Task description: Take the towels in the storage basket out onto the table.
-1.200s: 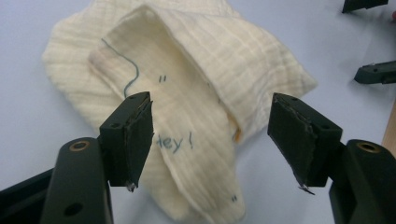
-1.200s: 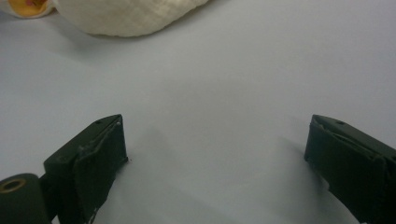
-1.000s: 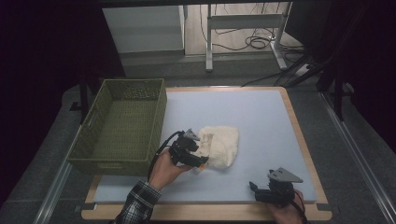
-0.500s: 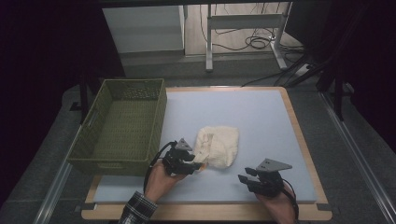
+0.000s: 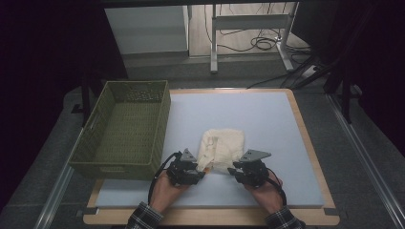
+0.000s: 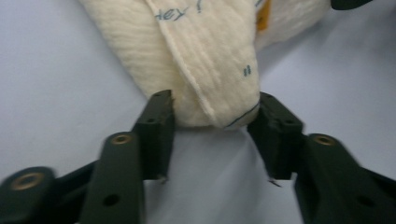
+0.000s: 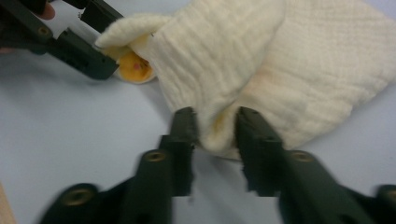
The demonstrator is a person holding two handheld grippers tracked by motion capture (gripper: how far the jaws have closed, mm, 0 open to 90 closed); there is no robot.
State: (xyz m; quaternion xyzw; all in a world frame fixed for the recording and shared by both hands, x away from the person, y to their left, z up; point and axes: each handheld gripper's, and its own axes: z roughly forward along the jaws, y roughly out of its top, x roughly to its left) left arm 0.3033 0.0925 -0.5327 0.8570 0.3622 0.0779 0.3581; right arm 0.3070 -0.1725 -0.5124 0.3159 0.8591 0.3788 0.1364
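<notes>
A folded cream cloth (image 5: 223,147) with blue lettering lies on the pale blue mat. My left gripper (image 5: 200,168) is at its near left corner. In the left gripper view the jaws have just been closing, and both pads (image 6: 161,121) now touch the thick corner (image 6: 215,70) between them. My right gripper (image 5: 234,170) is at the near right edge. Its jaws have also just been closing and now pinch a fold of the cloth (image 7: 299,70); the gripper (image 7: 217,114) is shut on it. The left gripper (image 7: 93,39) is at the top left of the right gripper view, beside a yellow patch (image 7: 135,67).
A green mesh basket (image 5: 125,129) stands on the left of the mat, close to my left hand. The pale blue mat (image 5: 248,109) lies on a wooden board with bare room behind and to the right of the cloth. Table legs and cables lie beyond the far edge.
My right hand has come left from the near right corner to the cloth's near edge. My left hand has sunk toward the near left corner. Both pairs of jaws have narrowed.
</notes>
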